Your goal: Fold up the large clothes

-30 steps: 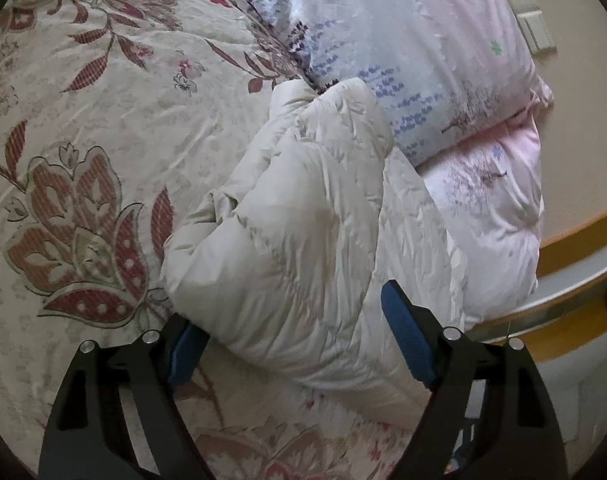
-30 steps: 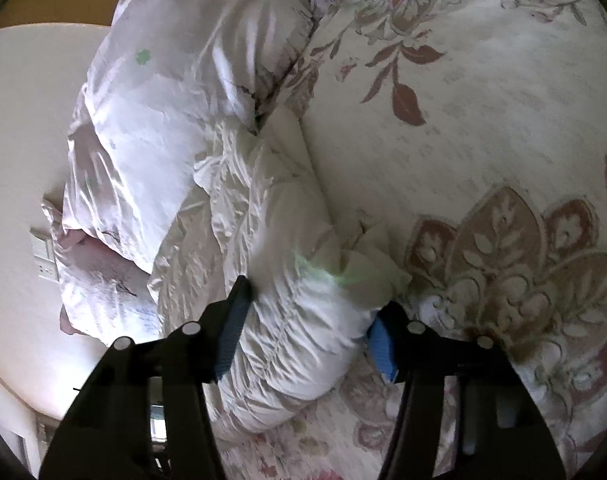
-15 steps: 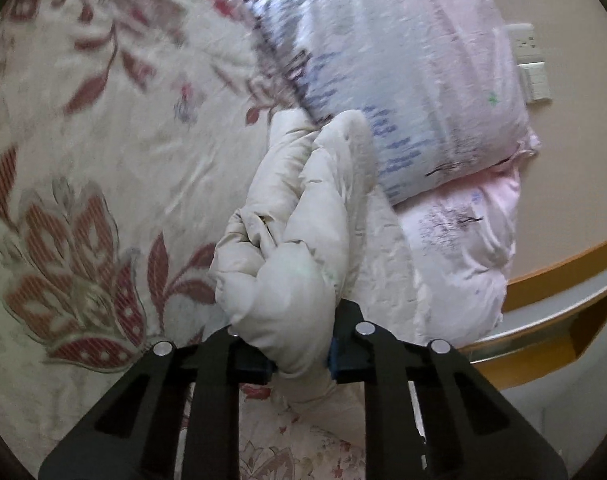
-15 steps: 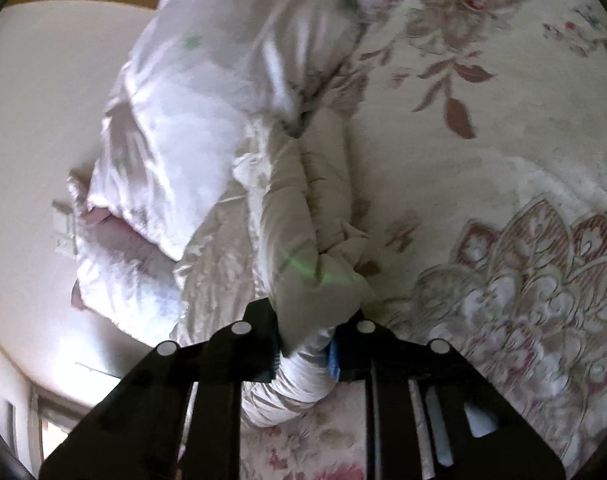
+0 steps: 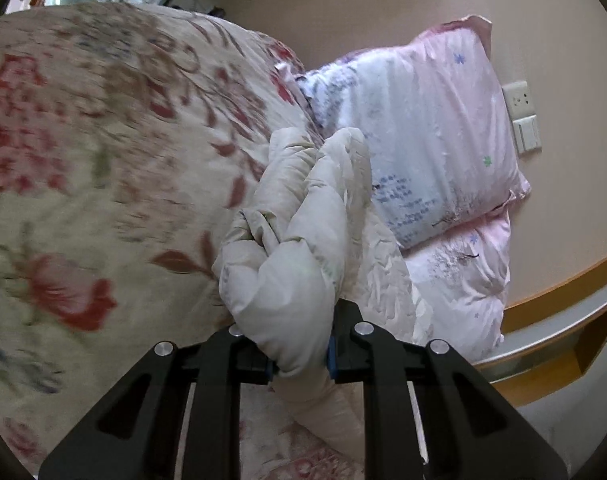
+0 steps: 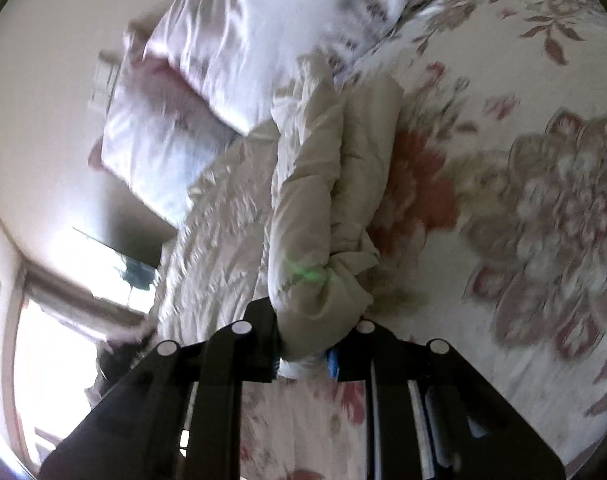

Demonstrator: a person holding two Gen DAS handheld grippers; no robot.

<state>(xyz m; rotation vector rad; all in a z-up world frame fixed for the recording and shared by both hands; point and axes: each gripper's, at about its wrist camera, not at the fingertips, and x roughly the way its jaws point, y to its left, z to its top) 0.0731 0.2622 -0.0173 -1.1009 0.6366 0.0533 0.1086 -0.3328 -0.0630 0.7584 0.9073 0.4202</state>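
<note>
A cream puffy down jacket [image 5: 303, 240] lies bunched on the floral bedspread [image 5: 103, 160], next to the pillows. My left gripper [image 5: 299, 360] is shut on a thick fold at one end of the jacket and lifts it. In the right wrist view the same jacket [image 6: 315, 208] runs away from me in a long roll. My right gripper [image 6: 303, 360] is shut on its near end, raised off the bedspread [image 6: 503, 160].
Two pink and white pillows [image 5: 423, 140] are stacked at the head of the bed, against a beige wall with a socket and switch [image 5: 523, 116]. A wooden bed edge [image 5: 563, 300] curves at the right. A bright window [image 6: 63, 300] shows at the left.
Both grippers went from open around the jacket's ends to shut on them, and have lifted and drawn the jacket up. Both views tilted and swung as the hands rose.
</note>
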